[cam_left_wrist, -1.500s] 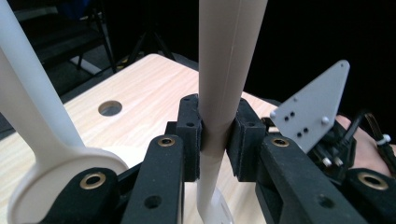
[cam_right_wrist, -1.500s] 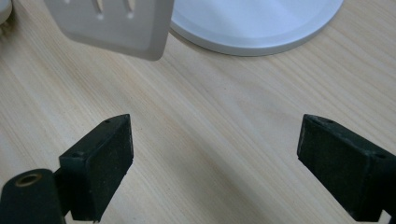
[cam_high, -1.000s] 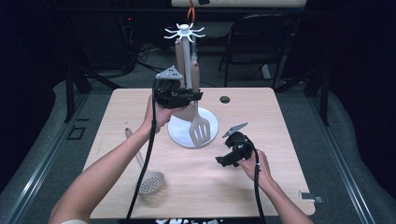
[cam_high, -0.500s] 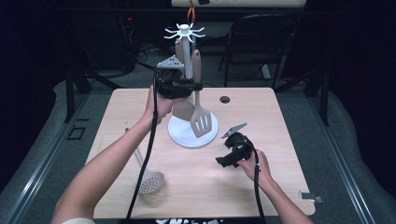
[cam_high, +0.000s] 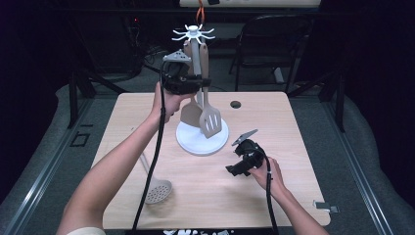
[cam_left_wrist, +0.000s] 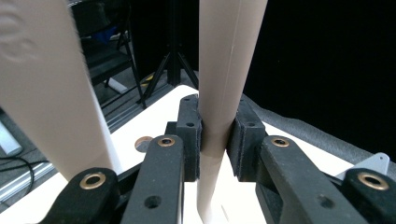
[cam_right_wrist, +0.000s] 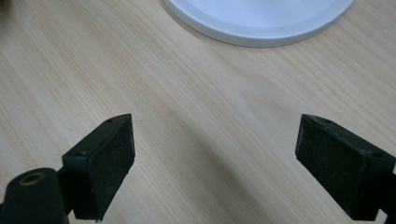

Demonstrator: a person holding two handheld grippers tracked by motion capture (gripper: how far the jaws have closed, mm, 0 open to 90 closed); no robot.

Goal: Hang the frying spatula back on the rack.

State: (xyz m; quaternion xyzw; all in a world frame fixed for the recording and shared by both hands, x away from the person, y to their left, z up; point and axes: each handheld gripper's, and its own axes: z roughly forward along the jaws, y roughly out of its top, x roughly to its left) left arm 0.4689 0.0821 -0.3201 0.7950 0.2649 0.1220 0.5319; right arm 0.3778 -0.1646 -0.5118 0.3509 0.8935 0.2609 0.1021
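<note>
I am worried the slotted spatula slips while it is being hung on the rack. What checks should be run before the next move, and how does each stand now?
1. Left tongs clamped on the beige slotted spatula's handle: ok, both pads press it.
2. Spatula hangs roughly upright, blade down: ok.
3. Handle's top lined up with a hook of the white utensil rack's spoked crown: cannot tell.
4. Neighbouring beige solid turner out of the way: not ok, it hangs close beside.
5. Right tongs open, low over the light wooden table: ok.
6. Perforated skimmer on the table is away from the rack: ok.
</note>
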